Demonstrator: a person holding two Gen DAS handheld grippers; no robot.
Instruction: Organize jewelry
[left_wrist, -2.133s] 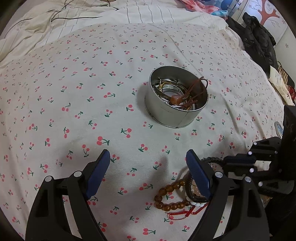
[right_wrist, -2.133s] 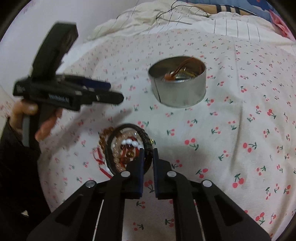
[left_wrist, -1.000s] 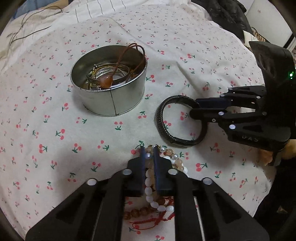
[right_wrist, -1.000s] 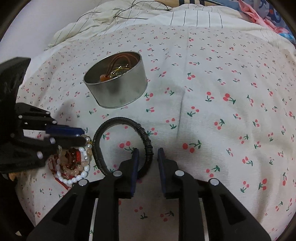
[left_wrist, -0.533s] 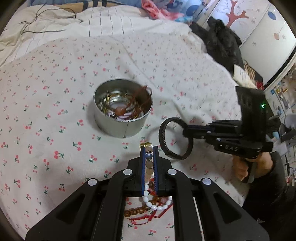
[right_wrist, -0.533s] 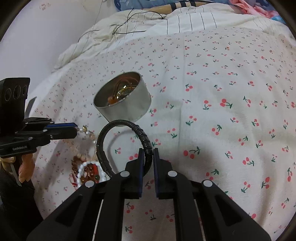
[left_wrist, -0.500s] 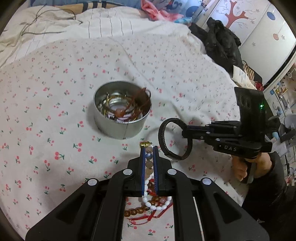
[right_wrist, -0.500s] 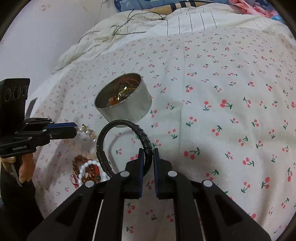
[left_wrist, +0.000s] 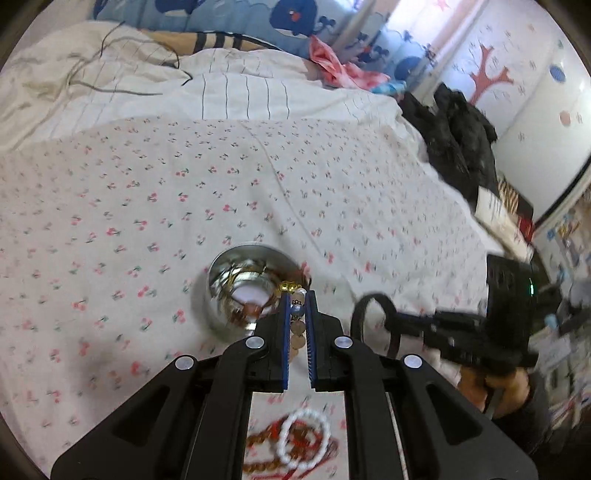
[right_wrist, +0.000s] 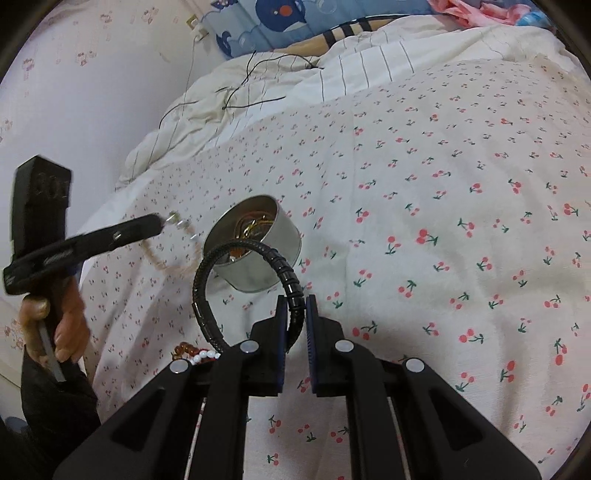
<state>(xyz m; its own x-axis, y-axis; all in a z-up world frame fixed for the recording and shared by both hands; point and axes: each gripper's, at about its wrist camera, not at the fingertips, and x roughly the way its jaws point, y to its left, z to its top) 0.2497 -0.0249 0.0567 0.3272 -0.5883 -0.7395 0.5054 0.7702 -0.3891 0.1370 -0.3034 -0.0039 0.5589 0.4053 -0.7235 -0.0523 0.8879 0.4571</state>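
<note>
A round metal tin (left_wrist: 221, 295) (right_wrist: 258, 266) with jewelry in it stands on the cherry-print sheet. My left gripper (left_wrist: 297, 299) is shut on a pale bead bracelet (left_wrist: 297, 332) and holds it in the air by the tin's near right rim; the bracelet hangs as a blurred loop in the right wrist view (right_wrist: 173, 258). My right gripper (right_wrist: 295, 299) is shut on a black braided bracelet (right_wrist: 229, 266) and holds it raised in front of the tin; it also shows in the left wrist view (left_wrist: 373, 321). A white pearl bracelet (left_wrist: 303, 439), brown beads and a red cord lie on the sheet below.
The cherry-print sheet (right_wrist: 443, 221) covers the bed. A striped duvet (left_wrist: 229, 92) with a dark cable lies at the back. Black clothing (left_wrist: 458, 125) is piled at the bed's right edge. A wall (right_wrist: 74, 92) runs along the left side.
Both grippers have risen and moved toward the tin with their bracelets. The bead bracelet is lifted off the pile, which stays on the sheet.
</note>
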